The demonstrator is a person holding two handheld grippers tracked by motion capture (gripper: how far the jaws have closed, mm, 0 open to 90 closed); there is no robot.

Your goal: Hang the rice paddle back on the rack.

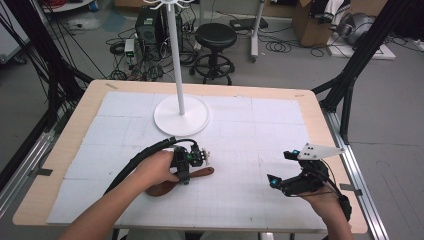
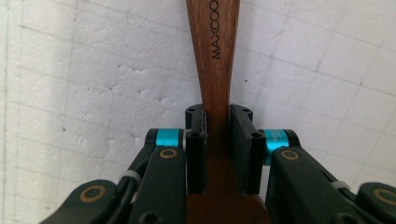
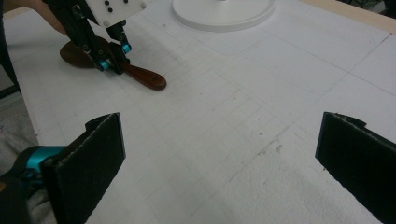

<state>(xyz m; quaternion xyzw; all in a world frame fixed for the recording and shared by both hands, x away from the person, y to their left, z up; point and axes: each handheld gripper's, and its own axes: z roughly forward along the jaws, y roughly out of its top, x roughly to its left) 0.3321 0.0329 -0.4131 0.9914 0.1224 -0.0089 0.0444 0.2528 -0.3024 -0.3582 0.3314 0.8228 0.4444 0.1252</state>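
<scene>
Forearms enter low over the bench [image 1: 75, 125]. White stand [image 1: 181, 114] sits beyond, well apart. Left tool [image 2: 217, 140] clamps the wooden spoon [image 1: 167, 183] by its narrow neck, spoon flat on the foam. Right tool [image 3: 219, 154] gapes, holding nothing. I'd expect the spoon to pivot on lifting. Room ahead; near edge close.

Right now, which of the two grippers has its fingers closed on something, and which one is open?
The left gripper is the closed one: its fingers clamp the neck of the wooden spoon. The right gripper has wide-apart fingers holding nothing.
</scene>
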